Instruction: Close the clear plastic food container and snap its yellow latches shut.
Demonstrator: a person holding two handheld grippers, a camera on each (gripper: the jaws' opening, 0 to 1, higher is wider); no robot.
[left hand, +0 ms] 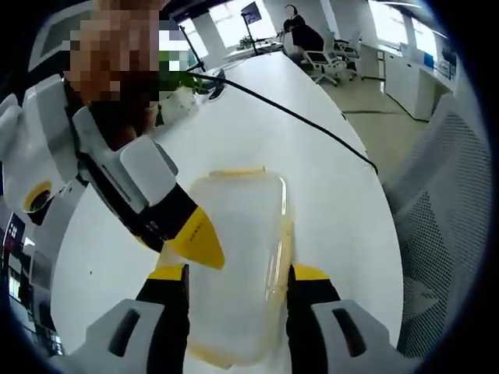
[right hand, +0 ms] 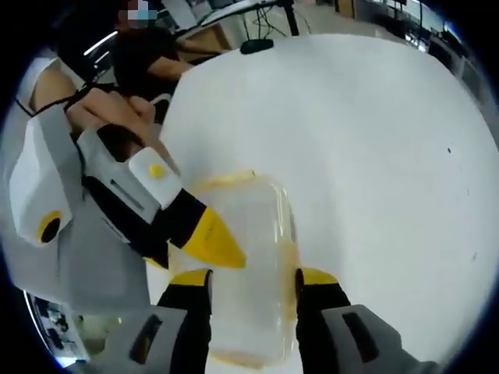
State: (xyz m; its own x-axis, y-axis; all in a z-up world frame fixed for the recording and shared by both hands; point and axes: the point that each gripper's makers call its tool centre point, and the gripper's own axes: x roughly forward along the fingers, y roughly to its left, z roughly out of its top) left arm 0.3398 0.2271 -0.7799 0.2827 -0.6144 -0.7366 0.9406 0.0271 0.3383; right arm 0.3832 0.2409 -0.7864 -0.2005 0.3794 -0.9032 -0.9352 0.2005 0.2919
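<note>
In the left gripper view your left tongs (left hand: 238,273) stand spread astride the clear container (left hand: 238,257) on the white worktop (left hand: 327,171), lid apparently down, so latching is in hand; the worktop edge curves off just beyond.

In the right gripper view your right tongs (right hand: 253,276) straddle it, spread too, the other tongs' yellow tip (right hand: 214,241) touching the lid: next, press each yellow latch (right hand: 222,180), with open room beyond.

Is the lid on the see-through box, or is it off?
On. The clear plastic lid with yellow edges lies flat over the clear plastic food container on the white table. Whether its latches are snapped down, I cannot tell.
</note>
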